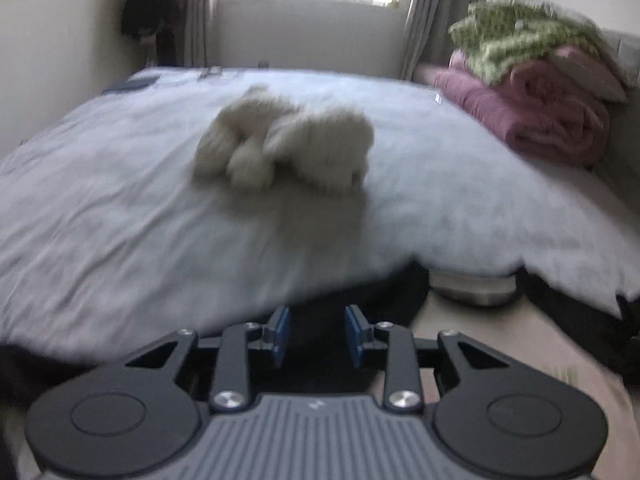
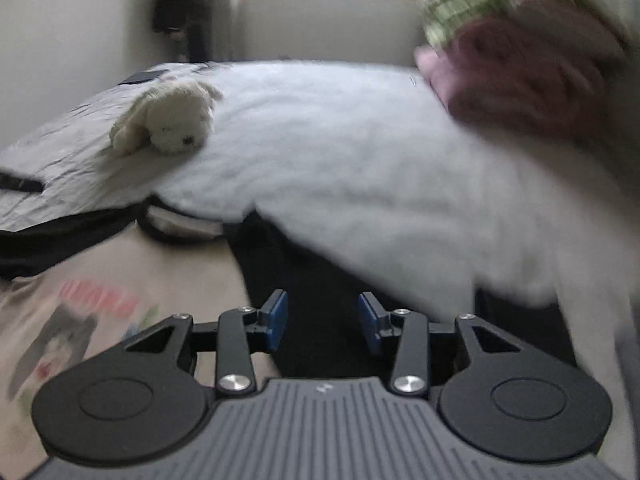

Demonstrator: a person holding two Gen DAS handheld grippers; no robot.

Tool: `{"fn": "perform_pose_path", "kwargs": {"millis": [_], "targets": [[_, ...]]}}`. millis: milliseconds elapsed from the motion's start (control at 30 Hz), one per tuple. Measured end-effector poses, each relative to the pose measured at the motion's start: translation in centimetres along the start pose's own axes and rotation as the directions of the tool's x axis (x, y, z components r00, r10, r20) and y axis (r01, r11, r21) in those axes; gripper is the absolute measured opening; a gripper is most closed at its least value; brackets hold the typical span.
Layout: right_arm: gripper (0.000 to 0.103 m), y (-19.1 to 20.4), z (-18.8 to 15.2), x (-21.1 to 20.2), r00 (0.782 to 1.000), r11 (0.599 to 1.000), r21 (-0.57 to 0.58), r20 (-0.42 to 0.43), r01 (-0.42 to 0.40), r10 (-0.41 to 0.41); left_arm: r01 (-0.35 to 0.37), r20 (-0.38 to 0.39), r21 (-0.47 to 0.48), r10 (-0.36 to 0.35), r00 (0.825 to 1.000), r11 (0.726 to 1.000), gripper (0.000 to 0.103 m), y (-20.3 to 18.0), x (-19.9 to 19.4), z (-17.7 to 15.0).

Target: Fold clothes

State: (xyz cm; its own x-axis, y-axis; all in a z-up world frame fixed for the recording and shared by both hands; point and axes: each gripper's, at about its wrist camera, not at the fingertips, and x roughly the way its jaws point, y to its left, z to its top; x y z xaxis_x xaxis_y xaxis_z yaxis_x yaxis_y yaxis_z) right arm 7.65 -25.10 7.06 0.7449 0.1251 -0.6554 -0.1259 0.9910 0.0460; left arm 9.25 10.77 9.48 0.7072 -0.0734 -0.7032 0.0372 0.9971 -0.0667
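Both views are blurred by motion. My left gripper (image 1: 318, 332) is open with nothing between its blue pads (image 1: 280, 334), and it hovers over a black garment (image 1: 360, 292) at the near edge of the bed. My right gripper (image 2: 324, 320) is open and empty too, above the same black garment (image 2: 320, 272). A beige garment with a red and grey print (image 2: 80, 320) lies flat to the lower left of the right gripper. In the left wrist view the beige garment (image 1: 500, 340) shows at the lower right.
A fluffy white blanket (image 1: 160, 208) covers the bed. A cream plush dog (image 1: 280, 140) lies on it, also seen as the plush dog (image 2: 168, 124) at left. Folded pink bedding (image 1: 536, 112) topped by a green knit (image 1: 516, 36) sits at the right. A window and curtains stand behind.
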Motion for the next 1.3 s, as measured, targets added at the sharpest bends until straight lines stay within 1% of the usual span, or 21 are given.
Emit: {"fn": "perform_pose_path", "kwargs": {"millis": [100, 167, 300, 367, 400, 433, 467, 500, 533, 600, 700, 767, 800, 833, 867, 933, 967, 1100, 1200, 1233, 1300], "targets": [[0.043, -1.2, -3.5, -2.3, 0.998, 0.99, 0.142, -0.062, -0.024, 0.033, 0.009, -0.064, -0.049, -0.012, 0.998, 0.999, 0.031, 0.4, -2.0, -3.5], [0.043, -1.2, -5.4, -3.6, 0.994, 0.98, 0.193, -0.088, -0.039, 0.057, 0.003, -0.086, -0.058, -0.008, 0.996, 0.998, 0.031, 0.6, -3.2, -5.5], [0.043, -0.9, -7.7, -5.4, 0.99, 0.969, 0.24, -0.11, -0.054, 0.083, -0.001, -0.128, -0.081, -0.009, 0.992, 0.997, 0.03, 1.3, -4.3, -9.1], [0.043, -0.3, -8.5, -5.7, 0.988, 0.97, 0.236, -0.12, -0.064, 0.094, -0.005, -0.145, -0.089, -0.008, 0.989, 0.996, 0.028, 1.5, -4.8, -10.7], [0.04, 0.1, -8.9, -5.8, 0.988, 0.973, 0.225, -0.129, -0.056, 0.087, -0.013, -0.149, -0.08, 0.001, 0.989, 0.997, 0.026, 1.4, -4.9, -11.3], [0.025, 0.5, -9.3, -5.9, 0.987, 0.976, 0.213, -0.139, -0.049, 0.08, -0.025, -0.152, -0.049, 0.017, 0.988, 0.999, 0.021, 1.1, -5.1, -11.9], [0.016, 0.9, -9.7, -6.0, 0.986, 0.979, 0.201, -0.148, -0.041, 0.072, -0.038, -0.152, -0.007, 0.036, 0.988, 0.999, 0.018, 0.8, -5.1, -12.4], [0.01, 1.3, -10.1, -6.2, 0.985, 0.981, 0.19, -0.157, -0.034, 0.065, -0.05, -0.152, 0.018, 0.052, 0.987, 0.999, 0.012, 0.6, -5.2, -12.8], [0.009, 1.5, -10.7, -6.5, 0.986, 0.983, 0.183, -0.158, -0.028, 0.057, -0.062, -0.153, 0.036, 0.067, 0.986, 0.997, 0.008, 0.5, -5.3, -13.0], [0.008, 2.0, -11.5, -7.1, 0.986, 0.987, 0.157, -0.164, -0.013, 0.039, -0.074, -0.153, 0.052, 0.081, 0.985, 0.996, 0.006, 0.4, -5.5, -13.4], [0.007, 3.0, -12.4, -8.1, 0.983, 0.996, 0.088, -0.184, 0.014, 0.003, -0.058, -0.154, 0.018, 0.06, 0.986, 0.998, 0.006, 1.2, -6.4, -13.7], [0.006, 2.8, -13.0, -9.2, 0.982, 0.994, 0.112, -0.186, 0.006, 0.015, -0.047, -0.155, -0.005, 0.046, 0.987, 0.999, 0.006, 1.7, -7.0, -13.9], [0.006, 2.7, -13.4, -9.7, 0.982, 0.992, 0.13, -0.186, 0.0, 0.024, -0.042, -0.155, -0.016, 0.039, 0.987, 0.999, 0.006, 2.0, -7.3, -14.0], [0.01, 2.6, -13.7, -10.3, 0.982, 0.989, 0.148, -0.186, -0.006, 0.033, -0.037, -0.155, -0.028, 0.032, 0.987, 0.999, 0.007, 2.3, -7.5, -14.1], [0.017, 2.5, -14.0, -10.9, 0.982, 0.986, 0.165, -0.186, -0.011, 0.043, -0.038, -0.153, -0.041, 0.032, 0.988, 0.998, 0.007, 2.5, -8.2, -14.2], [0.039, 2.2, -14.7, -12.0, 0.981, 0.979, 0.201, -0.185, -0.023, 0.061, -0.039, -0.148, -0.049, 0.032, 0.988, 0.998, 0.007, 2.7, -9.6, -14.8], [0.042, 2.1, -15.1, -12.6, 0.98, 0.975, 0.218, -0.184, -0.029, 0.07, -0.029, -0.148, -0.058, 0.02, 0.989, 0.998, 0.008, 2.9, -10.3, -15.3], [0.044, 1.6, -16.6, -14.6, 0.975, 0.951, 0.304, -0.186, -0.058, 0.119, 0.013, -0.157, -0.102, -0.029, 0.987, 0.995, 0.012, 3.8, -12.3, -17.0], [0.044, 1.3, -17.9, -15.1, 0.965, 0.92, 0.384, -0.197, -0.084, 0.171, 0.022, -0.175, -0.112, -0.042, 0.984, 0.993, 0.03, 3.9, -12.3, -18.1], [0.044, 1.4, -18.2, -15.2, 0.964, 0.915, 0.394, -0.195, -0.09, 0.179, 0.02, -0.179, -0.103, -0.038, 0.983, 0.994, 0.032, 3.8, -12.1, -18.4], [0.043, 1.7, -18.7, -15.4, 0.963, 0.91, 0.402, -0.191, -0.101, 0.191, 0.013, -0.181, -0.075, -0.026, 0.983, 0.997, 0.032, 3.4, -11.9, -18.9]]}}
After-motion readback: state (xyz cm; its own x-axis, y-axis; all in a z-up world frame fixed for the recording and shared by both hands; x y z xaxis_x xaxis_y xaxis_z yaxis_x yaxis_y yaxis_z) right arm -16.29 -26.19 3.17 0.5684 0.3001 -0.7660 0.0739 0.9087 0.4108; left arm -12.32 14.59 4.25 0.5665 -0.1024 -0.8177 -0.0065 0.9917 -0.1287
